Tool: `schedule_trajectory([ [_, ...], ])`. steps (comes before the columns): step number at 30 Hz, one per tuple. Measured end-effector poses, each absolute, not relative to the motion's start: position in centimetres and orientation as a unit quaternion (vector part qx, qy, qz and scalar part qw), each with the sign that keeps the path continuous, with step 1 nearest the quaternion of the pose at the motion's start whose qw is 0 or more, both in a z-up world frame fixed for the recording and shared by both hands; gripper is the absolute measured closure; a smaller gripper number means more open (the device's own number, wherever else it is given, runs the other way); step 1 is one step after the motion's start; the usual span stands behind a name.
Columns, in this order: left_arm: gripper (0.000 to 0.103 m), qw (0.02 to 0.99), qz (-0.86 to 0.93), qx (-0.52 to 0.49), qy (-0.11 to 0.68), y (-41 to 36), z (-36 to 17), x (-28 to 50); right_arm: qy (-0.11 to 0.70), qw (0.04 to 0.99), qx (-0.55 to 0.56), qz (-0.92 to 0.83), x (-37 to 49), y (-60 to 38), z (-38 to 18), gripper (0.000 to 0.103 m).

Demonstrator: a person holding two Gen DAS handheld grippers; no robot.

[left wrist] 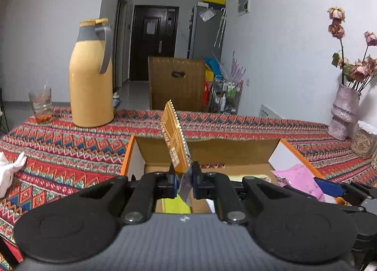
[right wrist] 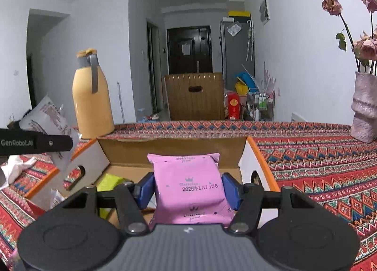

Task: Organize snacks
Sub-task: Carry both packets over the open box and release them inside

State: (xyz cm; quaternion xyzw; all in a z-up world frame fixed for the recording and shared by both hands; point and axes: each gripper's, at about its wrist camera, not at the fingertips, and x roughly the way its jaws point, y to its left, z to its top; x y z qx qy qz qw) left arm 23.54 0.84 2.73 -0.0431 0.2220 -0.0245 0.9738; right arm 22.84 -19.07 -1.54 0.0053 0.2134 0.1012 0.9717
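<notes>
My left gripper is shut on an orange snack packet, held on edge and upright over the open cardboard box. My right gripper is shut on a pink snack packet, held over the same box. The pink packet and the right gripper's blue finger show at the right of the left wrist view. The left gripper's black side with a pale packet shows at the left of the right wrist view. A yellow-green packet lies in the box.
A yellow thermos jug and a glass stand at the back left of the patterned tablecloth. A pink vase with dried roses stands at the back right. A white cloth lies at the left. A wooden chair is behind the table.
</notes>
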Motion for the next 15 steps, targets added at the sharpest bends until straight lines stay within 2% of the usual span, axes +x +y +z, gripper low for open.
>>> schedule_trajectory([
  [2,0.090,0.971,-0.021,-0.049,0.233,1.0,2.3,23.8,0.217,0.971,0.002,0.097,22.9,-18.9,-1.8,0.043],
  [3,0.084,0.970,-0.021,-0.050,0.237,1.1,2.1,23.8,0.217,0.972,0.002,0.096,22.8,-19.0,-1.8,0.043],
  [5,0.060,0.969,-0.017,-0.054,0.239,1.3,1.9,23.7,0.216,0.972,0.004,0.091,22.7,-19.1,-1.8,0.043],
  [6,0.038,0.971,-0.012,-0.054,0.232,1.3,2.0,23.5,0.215,0.973,0.007,0.089,22.6,-19.2,-1.8,0.042],
  [7,0.021,0.973,-0.006,-0.053,0.225,1.3,2.1,23.3,0.215,0.973,0.008,0.086,22.6,-19.4,-1.8,0.040],
  [8,0.015,0.975,-0.001,-0.052,0.214,1.3,2.3,22.9,0.216,0.973,0.011,0.083,22.7,-19.5,-1.8,0.030],
  [9,0.005,0.977,0.000,-0.053,0.207,1.3,2.5,22.6,0.214,0.973,0.014,0.080,22.6,-19.7,-1.8,0.018],
  [10,0.000,0.978,0.001,-0.055,0.201,1.4,2.7,22.4,0.212,0.974,0.017,0.079,22.6,-19.8,-1.7,0.012],
  [11,0.000,0.979,0.003,-0.058,0.195,1.4,2.8,22.1,0.211,0.974,0.020,0.078,22.6,-19.9,-1.6,0.002],
  [15,0.000,0.980,0.006,-0.061,0.190,1.4,3.0,21.8,0.211,0.974,0.027,0.077,22.6,-20.1,-1.7,0.000],
])
